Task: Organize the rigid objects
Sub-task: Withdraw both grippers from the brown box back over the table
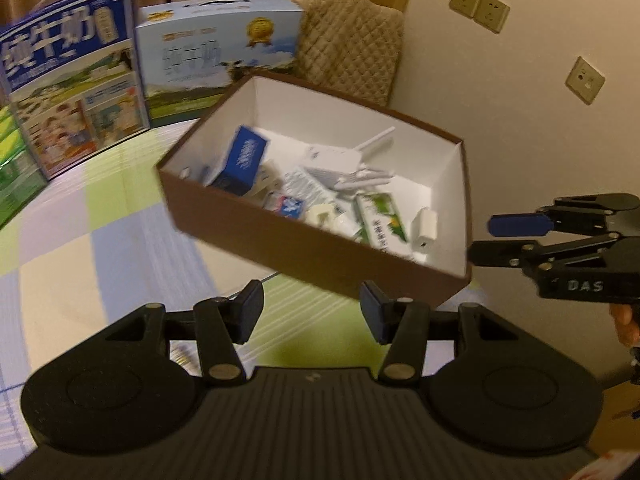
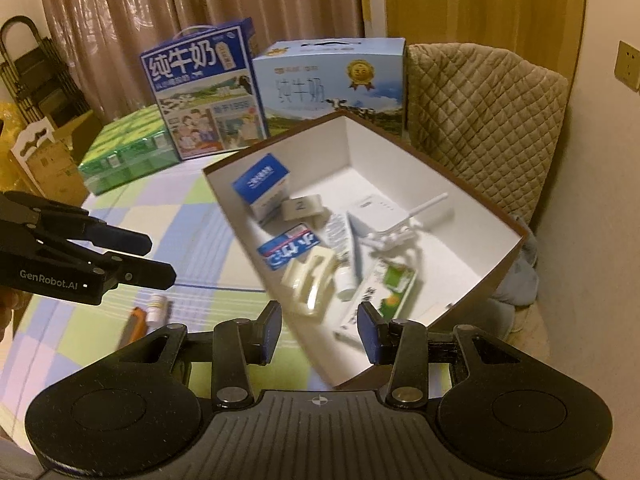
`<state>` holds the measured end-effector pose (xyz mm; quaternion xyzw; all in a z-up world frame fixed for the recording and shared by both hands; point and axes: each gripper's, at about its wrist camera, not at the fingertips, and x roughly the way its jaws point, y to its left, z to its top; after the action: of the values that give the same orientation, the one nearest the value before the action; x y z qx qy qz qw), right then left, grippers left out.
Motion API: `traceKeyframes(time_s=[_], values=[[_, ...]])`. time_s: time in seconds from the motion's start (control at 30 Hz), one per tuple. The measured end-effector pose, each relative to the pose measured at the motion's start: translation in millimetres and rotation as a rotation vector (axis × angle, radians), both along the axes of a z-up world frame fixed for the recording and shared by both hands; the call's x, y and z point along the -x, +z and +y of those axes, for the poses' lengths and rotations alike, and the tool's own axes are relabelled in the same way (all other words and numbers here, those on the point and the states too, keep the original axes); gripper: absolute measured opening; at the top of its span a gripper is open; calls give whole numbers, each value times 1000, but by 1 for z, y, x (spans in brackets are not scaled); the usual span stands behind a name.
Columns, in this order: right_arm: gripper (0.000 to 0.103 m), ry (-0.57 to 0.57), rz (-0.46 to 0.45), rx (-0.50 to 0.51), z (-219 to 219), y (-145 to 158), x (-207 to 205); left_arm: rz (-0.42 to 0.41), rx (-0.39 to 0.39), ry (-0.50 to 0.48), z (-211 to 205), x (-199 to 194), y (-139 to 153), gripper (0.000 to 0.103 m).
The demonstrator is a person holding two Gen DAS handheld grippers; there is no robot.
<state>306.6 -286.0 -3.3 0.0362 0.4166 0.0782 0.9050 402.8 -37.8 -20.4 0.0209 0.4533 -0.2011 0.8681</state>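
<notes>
A brown cardboard box point(image 1: 304, 248) with a white inside stands on the checked tablecloth, also in the right wrist view point(image 2: 508, 256). It holds several small items: a blue and white carton point(image 2: 262, 186), a white router with antennas point(image 2: 404, 226), a green and white packet point(image 2: 384, 288) and a cream plastic piece point(image 2: 310, 276). My left gripper point(image 1: 312, 312) is open and empty just before the box's near wall. My right gripper point(image 2: 318, 330) is open and empty over the box's near corner. A small white bottle point(image 2: 157, 307) and an orange object point(image 2: 134, 320) lie on the cloth outside the box.
Two milk cartons with handles point(image 2: 204, 92) point(image 2: 332, 84) stand at the back of the table, with a green pack point(image 2: 124, 152) to their left. A quilted chair point(image 2: 484, 120) stands behind the box by the wall. Each gripper shows in the other's view point(image 1: 560, 236) point(image 2: 80, 256).
</notes>
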Motion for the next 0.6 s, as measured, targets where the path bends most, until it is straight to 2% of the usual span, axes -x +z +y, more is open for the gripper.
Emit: traceKeyframes(time_s=[0.3,0.6], values=[[39,17,24,-69,41,-14,25,2,-54,59,47,48,-10,49],[39,78,79,-117,93,-38,34,91,-49,168,93,82,-38,49]])
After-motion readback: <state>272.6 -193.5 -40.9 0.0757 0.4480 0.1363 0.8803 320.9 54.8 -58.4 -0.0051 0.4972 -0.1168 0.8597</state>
